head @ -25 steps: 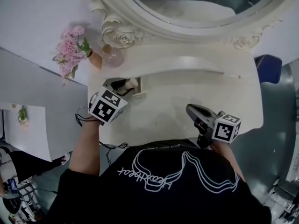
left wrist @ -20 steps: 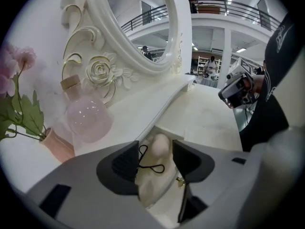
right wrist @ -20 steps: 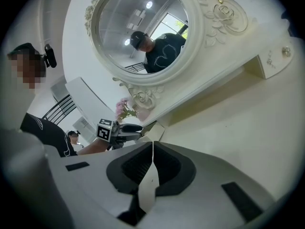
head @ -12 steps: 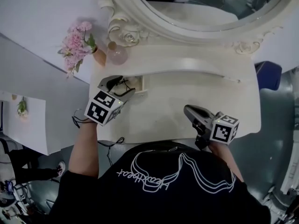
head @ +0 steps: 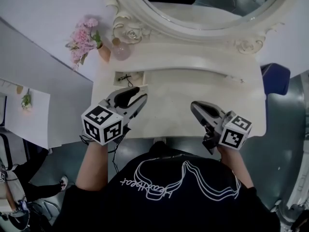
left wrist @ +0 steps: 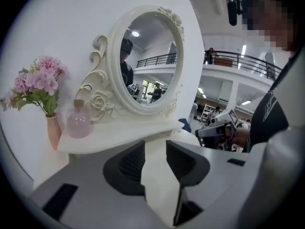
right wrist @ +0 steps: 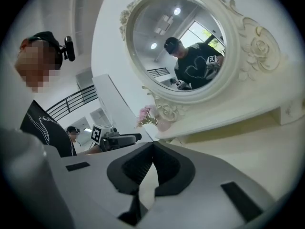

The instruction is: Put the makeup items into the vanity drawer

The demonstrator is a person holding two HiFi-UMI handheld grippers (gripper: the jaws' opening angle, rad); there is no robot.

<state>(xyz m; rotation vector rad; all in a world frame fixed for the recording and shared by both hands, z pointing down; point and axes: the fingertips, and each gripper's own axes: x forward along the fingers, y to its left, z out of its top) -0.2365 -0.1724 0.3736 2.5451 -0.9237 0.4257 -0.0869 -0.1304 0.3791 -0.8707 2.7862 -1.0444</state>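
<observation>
**Both grippers empty above the vanity, drawer open at the left**

A white carved vanity table (head: 193, 100) stood against a pale wall, with its oval white-framed mirror (head: 207, 21) cut off at the top of the head view. My own black shirt covered the table's front edge. At the table's far left corner stood a bunch of pink flowers (head: 83, 38) in a slim terracotta-pink vase (head: 104, 52), and just beside it was a round pale-pink glass bottle (head: 120, 51) with a stopper.

The small open drawer (head: 137, 76) sat in the table's left end, below the bottle. It held thin dark makeup items (head: 125, 77), too small for me to name or count. Neither gripper view showed the drawer at all. A dark blue object (head: 275, 71) past the table's right end was half hidden by the tabletop, and I could not tell what it was.

My left gripper (head: 143, 93) was over the tabletop just in front of the drawer. Its jaws stood apart with nothing between them, and they had just been closing. My right gripper (head: 195, 108) was well apart from it, over the right half of the table. Its jaw tips met and it held nothing.
</observation>
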